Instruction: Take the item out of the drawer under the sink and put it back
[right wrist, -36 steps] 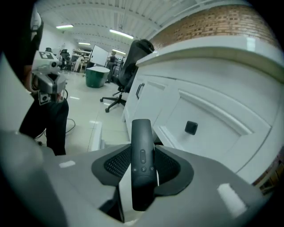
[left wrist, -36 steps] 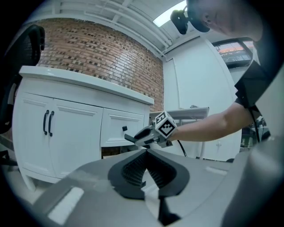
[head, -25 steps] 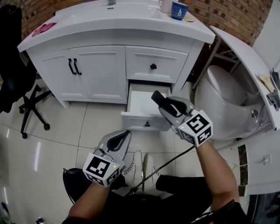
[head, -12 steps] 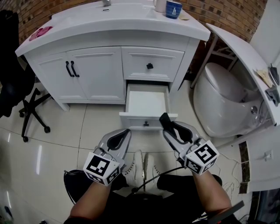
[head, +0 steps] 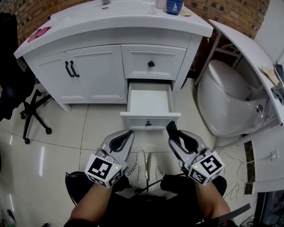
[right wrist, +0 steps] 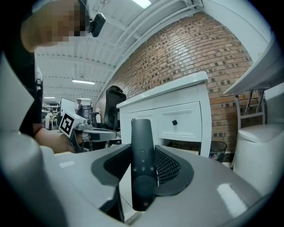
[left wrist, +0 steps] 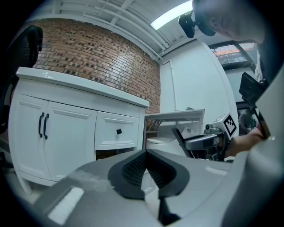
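Remote (right wrist: 143, 164) held clear of the open drawer (head: 150, 120).
My right gripper (head: 177, 136) clamps it, ready for return; my left gripper (head: 124, 136) is closed, empty.

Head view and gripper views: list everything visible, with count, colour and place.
cabinet: 1, white, top centre
drawer: 1, white, pulled open, nothing seen inside
cup: 1, blue, on countertop
cloth: 1, pink, countertop's left end
chair: 1, black, left of cabinet
toilet: 1, white, right of cabinet
remote: 1, black, in right gripper
left gripper: 1, grey, shut, empty
right gripper: 1, grey, shut on remote
shoes: 2, white, between grippers
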{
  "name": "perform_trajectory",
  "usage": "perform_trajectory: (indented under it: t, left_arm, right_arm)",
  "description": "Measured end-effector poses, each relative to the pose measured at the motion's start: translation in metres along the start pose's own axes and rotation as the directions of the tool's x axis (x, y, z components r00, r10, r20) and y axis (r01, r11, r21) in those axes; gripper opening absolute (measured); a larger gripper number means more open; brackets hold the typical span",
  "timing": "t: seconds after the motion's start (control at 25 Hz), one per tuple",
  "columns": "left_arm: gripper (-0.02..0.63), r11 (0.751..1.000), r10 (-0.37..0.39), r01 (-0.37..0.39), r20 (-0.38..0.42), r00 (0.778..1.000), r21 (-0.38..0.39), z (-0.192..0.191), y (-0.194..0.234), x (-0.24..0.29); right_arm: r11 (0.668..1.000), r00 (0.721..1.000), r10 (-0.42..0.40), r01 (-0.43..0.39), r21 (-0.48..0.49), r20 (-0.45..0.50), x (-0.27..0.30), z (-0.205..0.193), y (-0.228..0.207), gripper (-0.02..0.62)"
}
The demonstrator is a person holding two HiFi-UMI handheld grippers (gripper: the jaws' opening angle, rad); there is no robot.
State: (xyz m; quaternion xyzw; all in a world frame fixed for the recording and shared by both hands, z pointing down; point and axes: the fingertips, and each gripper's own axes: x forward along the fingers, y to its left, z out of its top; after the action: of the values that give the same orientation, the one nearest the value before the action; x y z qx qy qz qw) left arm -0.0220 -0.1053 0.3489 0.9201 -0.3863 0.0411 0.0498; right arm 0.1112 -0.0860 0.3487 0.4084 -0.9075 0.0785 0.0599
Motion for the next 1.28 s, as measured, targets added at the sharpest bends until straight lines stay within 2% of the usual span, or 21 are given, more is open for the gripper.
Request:
perform_trajectory:
  t: [0.52, 0.92, 1.12, 1.28]
  left_arm:
    - [0.005, 0.999, -0.032, 0.032, -0.001, 0.999, -0.005, 0.001, -0.007, 0.003]
    - [0.005, 1.0, -0.018, 0.018, -0.016, 1.0, 0.01, -0.002, -0.003, 0.004]
    - [0.005, 1.0, -0.001, 0.001, -0.019, 1.0, 0.008, -0.002, 0.003, 0.002]
    - [0.006, 1.0, -0.008, 0.009, -0.016, 1.0, 0.003, -0.005, 0.005, 0.004]
  right_arm:
    - [1.0, 1.0, 0.018, -0.018, -0.012, -0.014, 0.003, -0.002, 0.004, 0.167]
    - [0.999, 0.999, -0.002, 0.001, -0.034, -0.042, 0.007, 0.002, -0.009, 0.168]
    - [0.996, 0.996, -0.005, -0.003, -0.095, -0.084, 0.019, 0.007, -0.018, 0.168]
    - [0.978, 0.989, 0.001, -0.032, -0.206, -0.149, 0.036, 0.01, -0.029, 0.167]
